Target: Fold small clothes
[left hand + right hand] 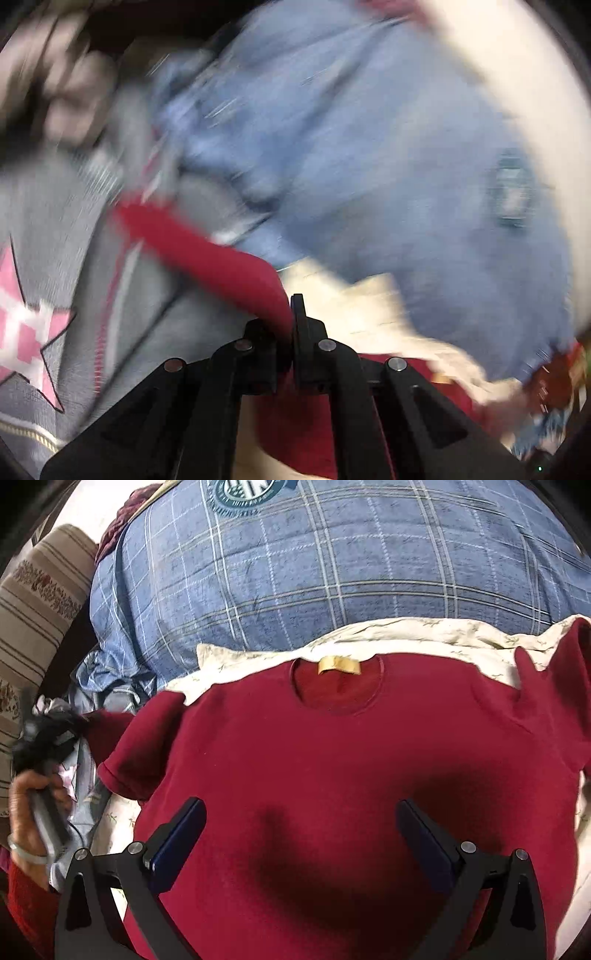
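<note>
Red shirt [332, 760] lies spread flat, front up, on a cream sheet [258, 657] with a faint sprig print; its round neckline and a tan label [339, 664] sit at the far side, and a short sleeve [136, 746] sticks out at the left edge, another at the right. Right gripper [301, 834] hovers over the lower part of the shirt with its jaws spread wide and nothing between them; its shadow falls dark on the fabric between the blue pads [177, 845].

Left gripper [291, 325] is clenched on a strip of the red shirt [207, 254], which runs taut up and to the left from the closed fingertips. That view is heavily blurred. In the right wrist view, a hand [33, 812] with a pale bangle at the wrist grips a grey handle at the left edge.

Beyond the shirt rises a blue plaid quilt [332, 565] with a round green emblem [247, 491] near its top. A striped beige cushion [40, 602] stands to the left of the quilt. In the left wrist view, a grey garment [48, 229] with a pink star [26, 325] lies at the left.
</note>
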